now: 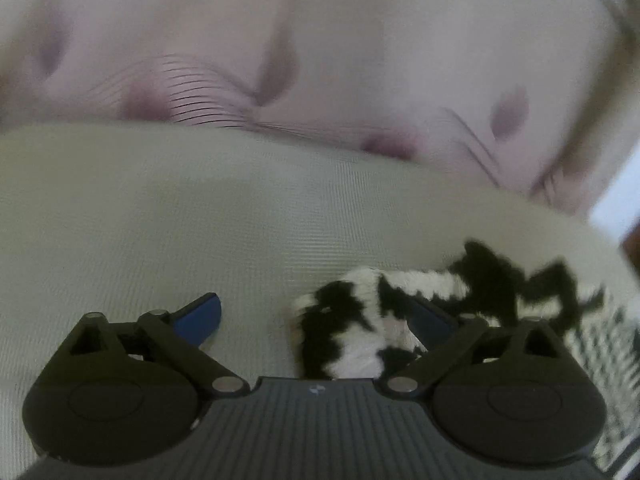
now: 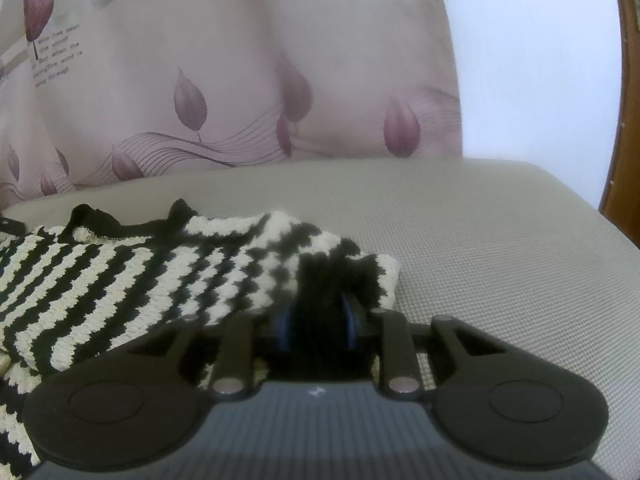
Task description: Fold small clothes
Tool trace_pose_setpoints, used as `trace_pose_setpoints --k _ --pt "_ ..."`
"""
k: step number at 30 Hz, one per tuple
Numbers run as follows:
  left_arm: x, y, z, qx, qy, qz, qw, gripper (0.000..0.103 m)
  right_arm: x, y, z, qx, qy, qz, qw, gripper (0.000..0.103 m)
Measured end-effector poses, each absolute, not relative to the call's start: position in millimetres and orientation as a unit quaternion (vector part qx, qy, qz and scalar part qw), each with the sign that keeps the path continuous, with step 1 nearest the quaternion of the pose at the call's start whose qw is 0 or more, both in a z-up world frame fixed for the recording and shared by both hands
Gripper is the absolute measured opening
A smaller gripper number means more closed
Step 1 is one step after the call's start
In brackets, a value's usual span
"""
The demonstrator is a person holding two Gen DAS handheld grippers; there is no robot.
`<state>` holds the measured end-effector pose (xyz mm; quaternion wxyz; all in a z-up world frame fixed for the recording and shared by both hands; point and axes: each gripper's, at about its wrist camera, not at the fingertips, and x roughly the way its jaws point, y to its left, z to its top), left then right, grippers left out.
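- The right gripper (image 2: 318,320) sits pinched on a bunched black fold of the striped knit garment (image 2: 120,276), which spreads toward nine o'clock over the grey cushion (image 2: 480,240).
- The left gripper (image 1: 316,320) stands wide apart, with a garment corner between its fingers, unpressed.
- Judged step: mid-fold; next, the left should close on that corner.

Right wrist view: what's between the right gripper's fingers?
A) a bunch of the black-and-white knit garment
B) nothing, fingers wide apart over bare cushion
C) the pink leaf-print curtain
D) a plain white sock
A: the right gripper has its blue-padded fingers close together with a dark fold of the black-and-white knit garment bunched between them, on the grey cushion.
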<state>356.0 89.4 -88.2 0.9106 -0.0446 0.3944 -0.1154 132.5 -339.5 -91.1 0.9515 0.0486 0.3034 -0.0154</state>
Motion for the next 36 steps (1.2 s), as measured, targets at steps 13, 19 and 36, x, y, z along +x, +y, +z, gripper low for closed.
trace_pose_setpoints --k 13,19,36 --pt "325 68 -92 0.06 0.323 -0.069 0.942 0.029 134 -339 -91 0.047 0.305 -0.013 0.951 0.029" --pt "308 72 -85 0.051 0.277 -0.043 0.959 0.078 135 -340 -92 0.043 0.309 -0.014 0.95 0.032" --pt "109 131 -34 -0.014 0.291 -0.079 0.953 0.096 78 -378 -59 0.149 0.278 -0.011 0.949 0.05"
